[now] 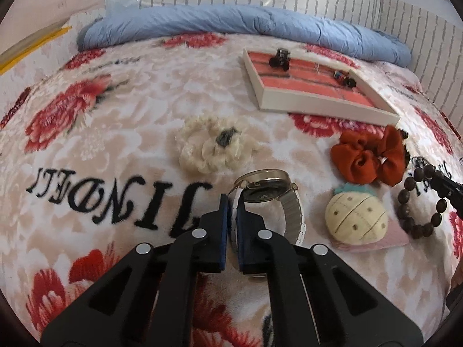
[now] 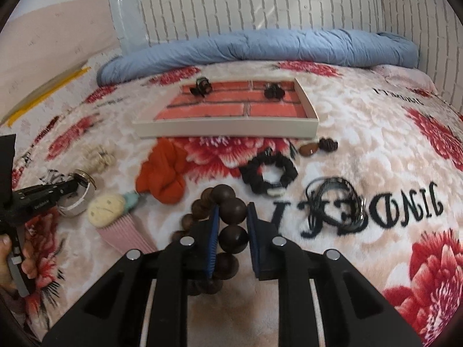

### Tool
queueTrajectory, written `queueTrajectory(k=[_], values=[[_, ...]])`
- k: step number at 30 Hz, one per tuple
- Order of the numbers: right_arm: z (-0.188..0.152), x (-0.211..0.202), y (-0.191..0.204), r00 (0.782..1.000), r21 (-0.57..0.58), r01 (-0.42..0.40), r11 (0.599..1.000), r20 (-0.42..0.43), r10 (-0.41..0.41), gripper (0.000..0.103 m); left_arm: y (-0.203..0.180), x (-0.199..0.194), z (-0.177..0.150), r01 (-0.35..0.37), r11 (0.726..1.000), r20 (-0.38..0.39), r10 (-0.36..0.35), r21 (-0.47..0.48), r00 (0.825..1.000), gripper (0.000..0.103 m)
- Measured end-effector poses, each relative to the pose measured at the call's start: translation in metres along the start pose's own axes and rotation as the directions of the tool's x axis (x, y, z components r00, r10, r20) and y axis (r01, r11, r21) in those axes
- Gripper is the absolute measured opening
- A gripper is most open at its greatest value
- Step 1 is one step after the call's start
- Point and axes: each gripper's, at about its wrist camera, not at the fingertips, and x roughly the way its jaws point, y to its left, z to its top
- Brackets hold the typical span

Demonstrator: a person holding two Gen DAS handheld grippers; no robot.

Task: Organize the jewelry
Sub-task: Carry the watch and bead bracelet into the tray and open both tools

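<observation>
My left gripper (image 1: 232, 202) is shut on the pale band of a gold-rimmed wristwatch (image 1: 266, 185), which hangs just above the floral blanket. My right gripper (image 2: 233, 209) is shut on a bracelet of big dark wooden beads (image 2: 228, 193), and the rest of the loop droops below the fingers. Each view shows the other tool: the right gripper (image 1: 437, 177) with the beads (image 1: 419, 225) at the right edge, the left gripper (image 2: 73, 185) with the watch (image 2: 84, 182) at the left. A white tray (image 2: 225, 128) with a red brick-pattern floor lies further back and holds two dark hair clips (image 2: 273, 91).
On the blanket lie an orange scrunchie (image 2: 165, 173), a black scrunchie (image 2: 269, 173), dark hair ties (image 2: 335, 202), a brown clip (image 2: 308, 149), a cream flower piece (image 1: 214, 147), a pineapple-shaped clip (image 1: 356, 217) and a pink comb (image 2: 127, 231). A blue quilt (image 2: 260, 46) lines the wall.
</observation>
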Motion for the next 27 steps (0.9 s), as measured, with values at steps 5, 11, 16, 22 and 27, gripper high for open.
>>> queueTrajectory(k=[5,11,16,22,27], values=[[0.019,-0.009,0.002,0.999,-0.005,-0.045,0.999,0.022,0.045,0.019,-0.004,-0.014,0.014,0.009,1.0,0.03,-0.009,-0.011,1.0,0.004],[0.057,-0.013,0.005,0.996,-0.028,-0.069,0.997,0.055,0.07,0.019,-0.021,-0.025,0.051,0.032,0.999,0.062,-0.032,0.006,0.998,0.004],[0.105,-0.002,0.004,0.996,-0.062,-0.036,0.997,0.076,0.04,0.019,-0.043,-0.011,0.097,0.035,0.999,0.072,-0.037,0.035,0.997,0.004],[0.156,0.034,-0.005,0.996,-0.07,0.006,0.997,0.09,0.0,0.019,-0.067,0.027,0.148,0.053,0.998,0.071,-0.055,0.031,0.996,0.004],[0.186,0.078,-0.02,0.995,-0.066,0.035,0.997,0.092,-0.029,0.019,-0.078,0.075,0.183,0.068,0.998,0.045,-0.068,0.007,0.997,0.004]])
